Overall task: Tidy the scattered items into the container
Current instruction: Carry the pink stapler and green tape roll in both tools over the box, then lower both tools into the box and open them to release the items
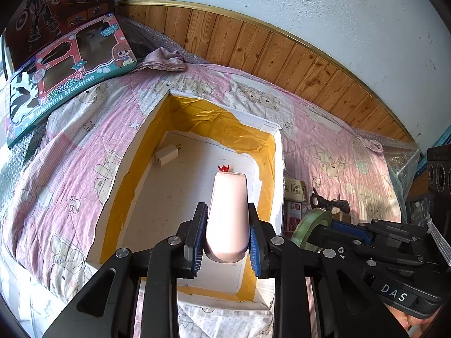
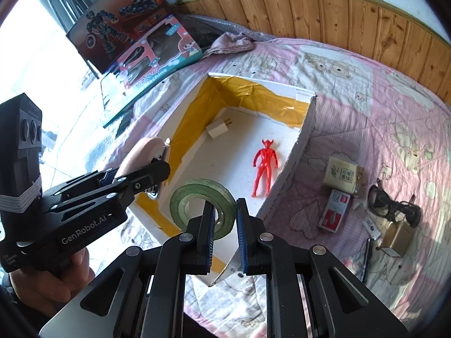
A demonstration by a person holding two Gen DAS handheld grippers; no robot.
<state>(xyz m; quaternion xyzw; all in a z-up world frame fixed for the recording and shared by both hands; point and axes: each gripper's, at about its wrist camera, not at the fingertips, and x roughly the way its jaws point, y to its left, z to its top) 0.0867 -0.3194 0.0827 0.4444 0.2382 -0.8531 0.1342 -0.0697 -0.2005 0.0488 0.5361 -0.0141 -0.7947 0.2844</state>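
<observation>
Behind everything is a bed w/ a pink bear-print quilt, against a wall w/ wood panelling, and all the work happens on this bed.

Left gripper is pinching a pale pink oblong thing, maybe a clipper or small case, I cannot tell exactly. It is held by the near end so the far end points out over the open box, probably so it can fall straight inside when released.

Right gripper is clamped on the wall of a green tape roll, one finger through the hole, the other outside. This grip keeps the roll upright and steady. It hangs above the near corner of the box, so I judge it is the next thing to drop.

Inside the box, already on the white bottom, lie a red toy figure and a white charger plug, well apart.

Right of the box, on the quilt, more items wait: a beige carton, a red-white pack, a dark glass-like object, a pen. They are near the box wall, so reach is short.

At the bed's far corner lean two toy boxes, prob. not part of the task.
</observation>
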